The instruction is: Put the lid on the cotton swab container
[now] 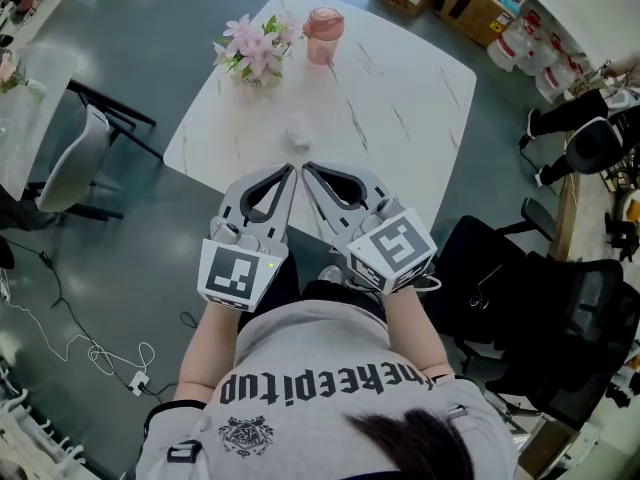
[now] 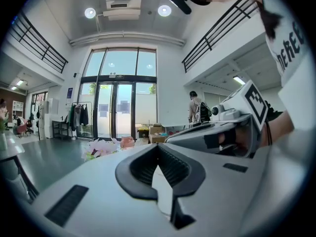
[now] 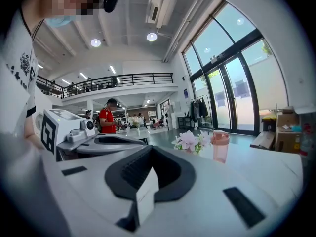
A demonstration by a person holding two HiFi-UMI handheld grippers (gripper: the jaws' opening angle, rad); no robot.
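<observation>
Nearest the head camera: the person's dark hair (image 1: pixel 412 446) and grey printed shirt (image 1: pixel 330 368), then the two marker cubes close in front of the torso. The left gripper (image 1: pixel 292 168) and right gripper (image 1: pixel 306 166) are held side by side, almost level, tips converging over the near edge of the white marble table (image 1: pixel 420 98). Left fingers (image 2: pixel 174 164): pressed together, nothing between them. Right fingers (image 3: pixel 129 168): likewise closed on themselves, nothing gripped. The task's thing, a small pale cotton swab container (image 1: pixel 297 128), sits on the table just beyond both sets of fingertips, apart from them. It is too small and washed out to tell whether a lid sits on it, and I see no separate lid anywhere; neither gripper view shows it past its own jaws. Well beyond the tips, on the left gripper's side, is a bunch of pink flowers (image 1: pixel 252 50); just beside it, further out, a pink tumbler (image 1: pixel 323 35). Judgement on the step: unsettled. Empty closed grippers short of the container fit a lid yet to be fetched as well as a lid already seated with the hands clear. Any further handling would call for the fingers to spread before reaching the container.
</observation>
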